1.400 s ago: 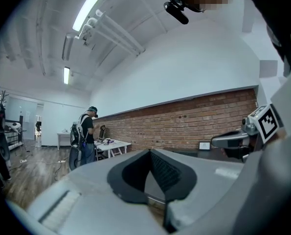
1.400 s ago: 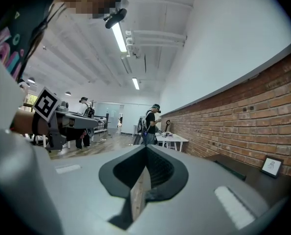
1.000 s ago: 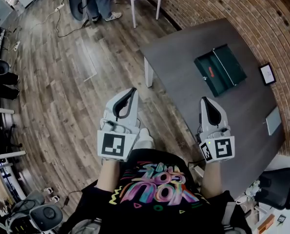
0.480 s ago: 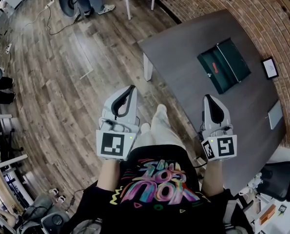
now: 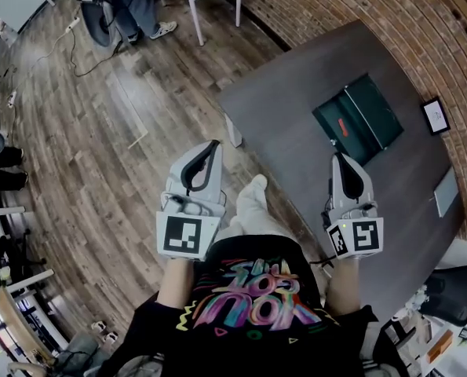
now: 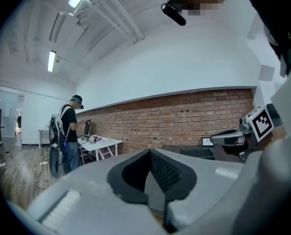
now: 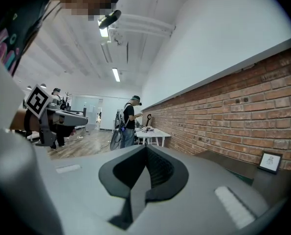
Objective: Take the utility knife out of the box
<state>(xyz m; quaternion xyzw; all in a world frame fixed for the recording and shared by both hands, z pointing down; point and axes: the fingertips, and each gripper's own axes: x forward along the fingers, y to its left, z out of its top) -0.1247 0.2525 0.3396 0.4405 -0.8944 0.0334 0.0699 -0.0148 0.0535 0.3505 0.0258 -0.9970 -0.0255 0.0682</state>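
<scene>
While the small red utility knife is apparently lying inside the open dark green box on the grey table, upper right, the white left gripper and white right gripper are hovering well short, jaws pressed together, empty for the approach.

Dark worktop carries an open green box, a small framed card and a flat grey slab by its edge.

Black T-shirt with multicoloured lettering; pale grey left gripper and right gripper.
</scene>
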